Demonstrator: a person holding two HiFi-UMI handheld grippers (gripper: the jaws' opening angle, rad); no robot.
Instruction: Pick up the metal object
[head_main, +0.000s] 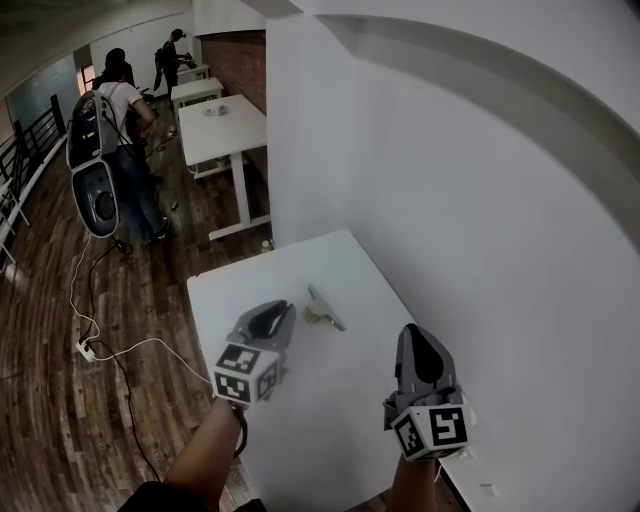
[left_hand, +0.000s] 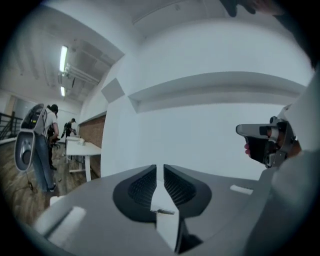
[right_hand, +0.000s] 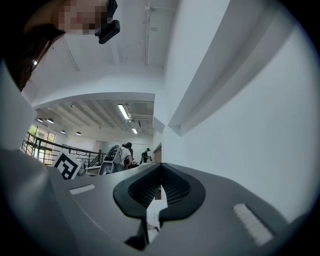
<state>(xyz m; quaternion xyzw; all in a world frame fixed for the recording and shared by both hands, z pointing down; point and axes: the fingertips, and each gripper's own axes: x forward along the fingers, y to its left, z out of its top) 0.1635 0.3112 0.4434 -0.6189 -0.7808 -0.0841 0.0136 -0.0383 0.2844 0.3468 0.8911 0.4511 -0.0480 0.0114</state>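
Note:
The metal object (head_main: 322, 310), a small silver piece with a thin arm, lies flat on the white table (head_main: 330, 430) near its far end. My left gripper (head_main: 285, 308) hovers just left of it, tips level with it and not touching. In the left gripper view its jaws (left_hand: 157, 168) stand a narrow slit apart with nothing between them. My right gripper (head_main: 410, 333) hangs over the table's right side, nearer to me and well clear of the object. Its jaws (right_hand: 160, 167) meet at the tips and hold nothing. The left gripper view also catches the right gripper (left_hand: 265, 142) in a hand.
A white wall (head_main: 480, 220) runs right along the table's right and far sides. Wooden floor (head_main: 110, 400) lies beyond the table's left edge, with a white cable and power strip (head_main: 86, 350). Further white tables (head_main: 220, 125) and people (head_main: 120, 150) are at the back left.

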